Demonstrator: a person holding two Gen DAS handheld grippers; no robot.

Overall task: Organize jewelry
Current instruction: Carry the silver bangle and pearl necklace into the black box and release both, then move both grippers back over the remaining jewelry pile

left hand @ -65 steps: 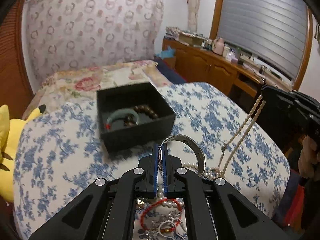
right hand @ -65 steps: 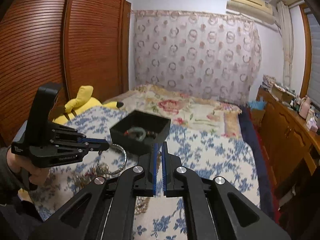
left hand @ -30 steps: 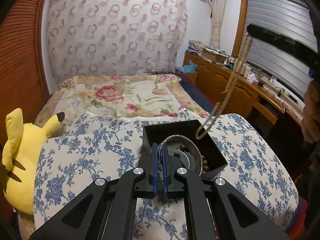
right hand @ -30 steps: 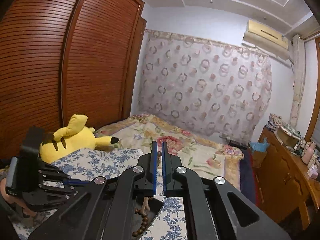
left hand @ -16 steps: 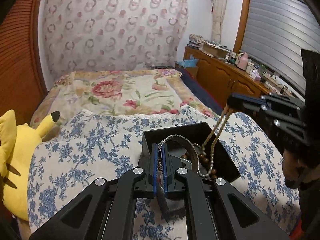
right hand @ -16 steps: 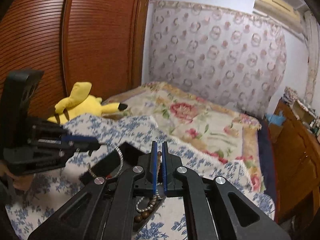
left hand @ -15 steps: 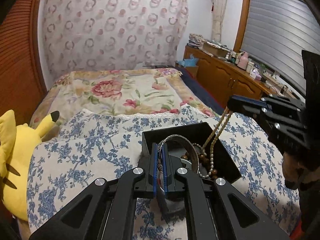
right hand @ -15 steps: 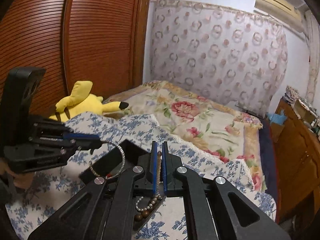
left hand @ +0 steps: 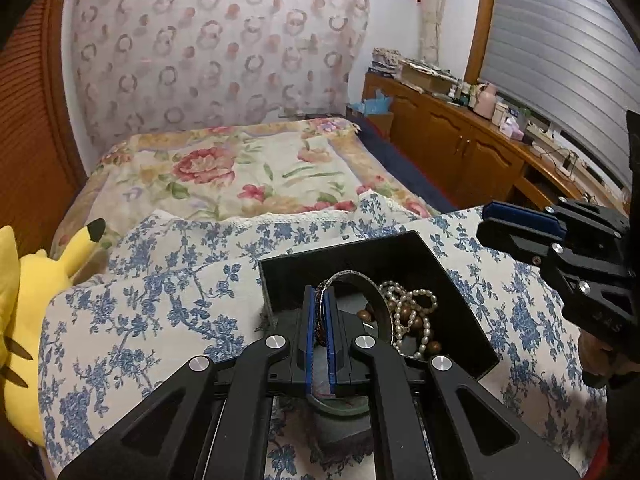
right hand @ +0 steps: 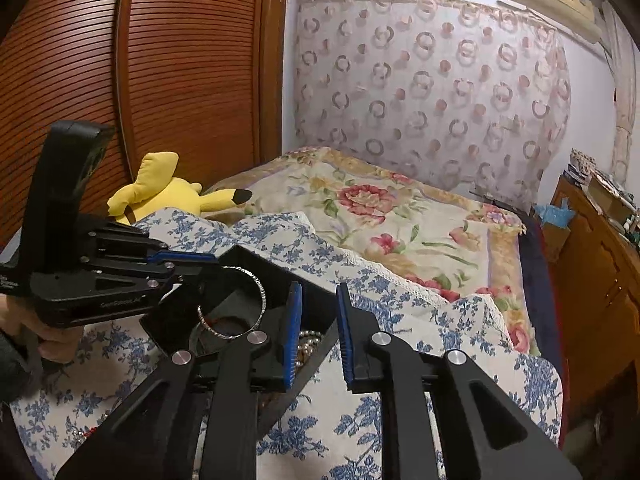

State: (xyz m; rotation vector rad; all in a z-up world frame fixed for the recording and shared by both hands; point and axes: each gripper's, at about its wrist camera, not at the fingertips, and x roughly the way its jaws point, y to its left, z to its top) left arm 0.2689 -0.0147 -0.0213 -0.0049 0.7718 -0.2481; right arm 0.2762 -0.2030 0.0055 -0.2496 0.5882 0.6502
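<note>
Between the left gripper (left hand: 319, 300) fingers, a silver bangle (left hand: 362, 286) is pinched, held over the black box (left hand: 452, 280). Right gripper (right hand: 318, 308) fingers are spreading with nothing between them, above the box's near edge. Pearl and wooden beads (left hand: 412, 312) lie inside the box, which sits on a blue-flowered cloth (left hand: 140, 308).
</note>
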